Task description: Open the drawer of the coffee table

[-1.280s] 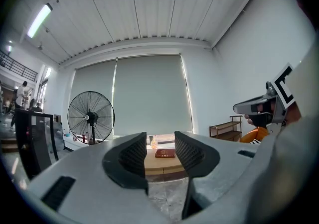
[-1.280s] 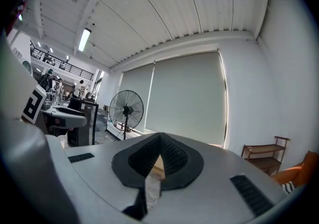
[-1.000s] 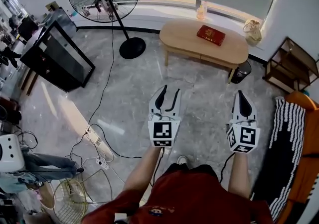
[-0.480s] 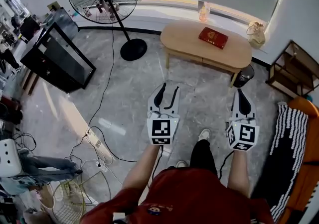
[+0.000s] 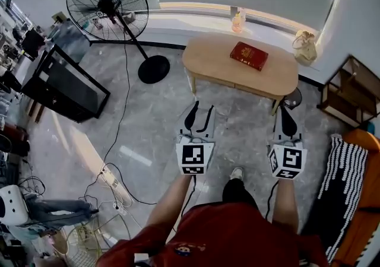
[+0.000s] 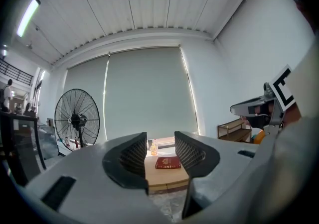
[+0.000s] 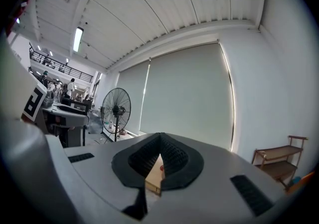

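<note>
Both grippers are held level in front of the person, aimed at the coffee table (image 5: 205,58), which is seen well apart from them near the window wall. The left gripper (image 5: 202,109) is kept with jaws apart and nothing is held between them. The right gripper (image 5: 285,118) is shown with jaw tips pressed together, empty. The drawer (image 5: 256,89) is seen shut in the table's near side. A red book (image 5: 249,56) is laid on the tabletop. A fan (image 5: 107,6) is stood to the left of the table.
</note>
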`<state>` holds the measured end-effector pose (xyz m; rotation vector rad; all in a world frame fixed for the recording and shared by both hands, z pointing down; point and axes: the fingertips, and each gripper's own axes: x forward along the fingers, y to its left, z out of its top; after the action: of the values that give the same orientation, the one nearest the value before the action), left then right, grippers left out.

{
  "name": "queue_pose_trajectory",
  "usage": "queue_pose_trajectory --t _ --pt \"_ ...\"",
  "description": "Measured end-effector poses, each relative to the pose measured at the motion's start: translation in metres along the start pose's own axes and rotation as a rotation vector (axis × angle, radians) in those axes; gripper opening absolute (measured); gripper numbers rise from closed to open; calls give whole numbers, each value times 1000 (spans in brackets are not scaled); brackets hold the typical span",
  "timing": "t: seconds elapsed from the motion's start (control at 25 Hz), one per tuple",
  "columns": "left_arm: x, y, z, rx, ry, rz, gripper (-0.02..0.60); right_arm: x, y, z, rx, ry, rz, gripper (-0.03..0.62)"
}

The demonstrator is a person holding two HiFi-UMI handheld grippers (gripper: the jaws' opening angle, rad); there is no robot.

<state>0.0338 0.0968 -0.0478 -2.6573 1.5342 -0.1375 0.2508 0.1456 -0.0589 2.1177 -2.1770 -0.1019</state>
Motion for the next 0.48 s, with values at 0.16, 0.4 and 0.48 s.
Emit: queue_pose_trajectory --t 0.16,0.4,0.48 --pt "48 -5 2 -1 10 10 168 40 -32 -1 1 2 5 -3" --pt "110 -19 -3 -6 40 12 169 85 -75 -16 19 23 8 -3" --pt "129 -23 -4 -2 44 14 169 99 -87 -19 25 25 10 -3"
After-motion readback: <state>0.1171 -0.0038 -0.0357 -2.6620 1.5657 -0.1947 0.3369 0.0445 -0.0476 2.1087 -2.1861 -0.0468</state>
